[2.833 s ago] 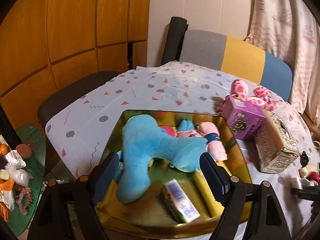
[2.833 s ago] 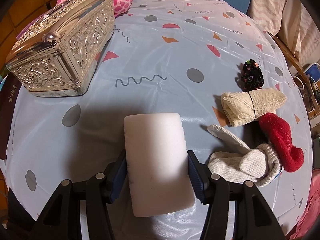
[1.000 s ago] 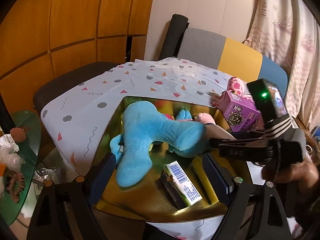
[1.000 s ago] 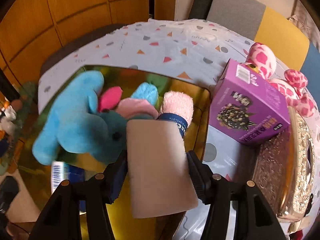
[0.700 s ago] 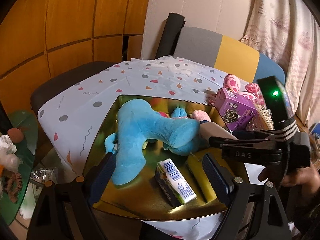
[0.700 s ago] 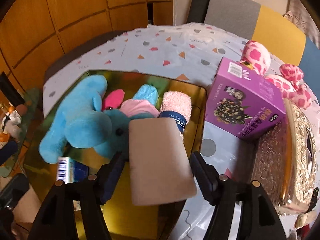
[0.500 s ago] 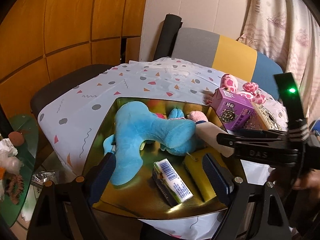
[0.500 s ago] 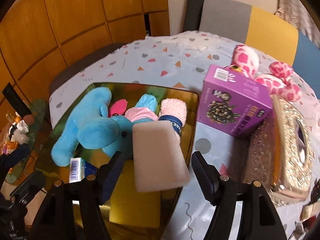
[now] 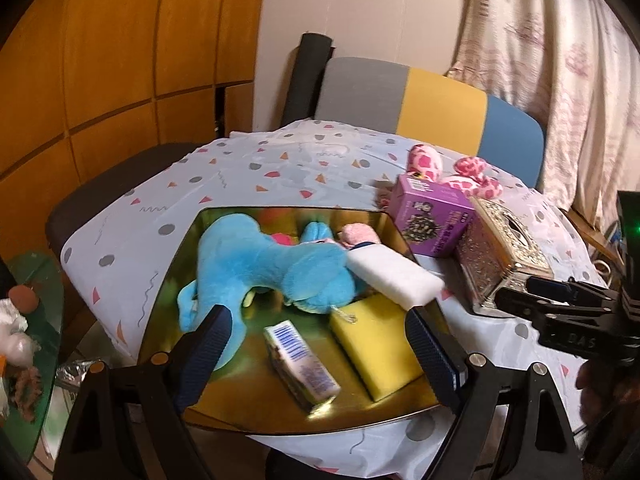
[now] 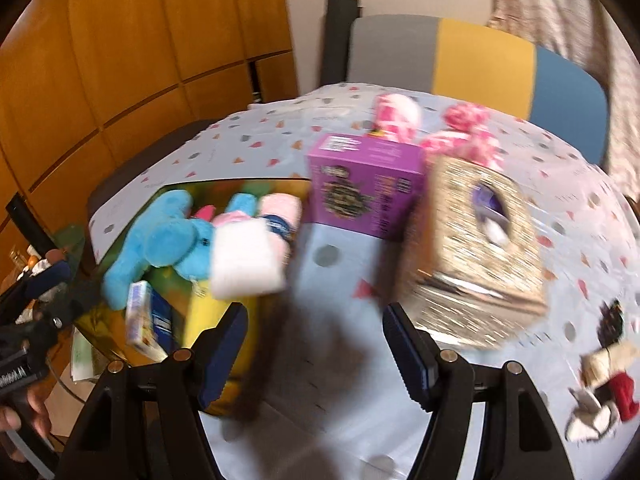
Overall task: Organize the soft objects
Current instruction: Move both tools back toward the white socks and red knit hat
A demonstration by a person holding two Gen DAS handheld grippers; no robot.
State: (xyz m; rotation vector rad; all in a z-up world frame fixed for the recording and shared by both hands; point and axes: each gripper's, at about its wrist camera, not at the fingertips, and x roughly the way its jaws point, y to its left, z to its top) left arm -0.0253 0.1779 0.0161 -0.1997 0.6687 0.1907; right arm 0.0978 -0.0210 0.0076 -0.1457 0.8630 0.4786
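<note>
A counter under a pale cloth dotted with triangles stands before orange wood panelling. The right tongs have just been opening and now stand spread and empty, over bare cloth. The white foam block lies propped on the rim of the shiny gold tray, leaning on the blue plush toy above a yellow sponge. The left tongs hover spread over the tray, gripping nothing. Likely next: fetch the socks at the far right; approach them low and pinch the bundle's middle.
</note>
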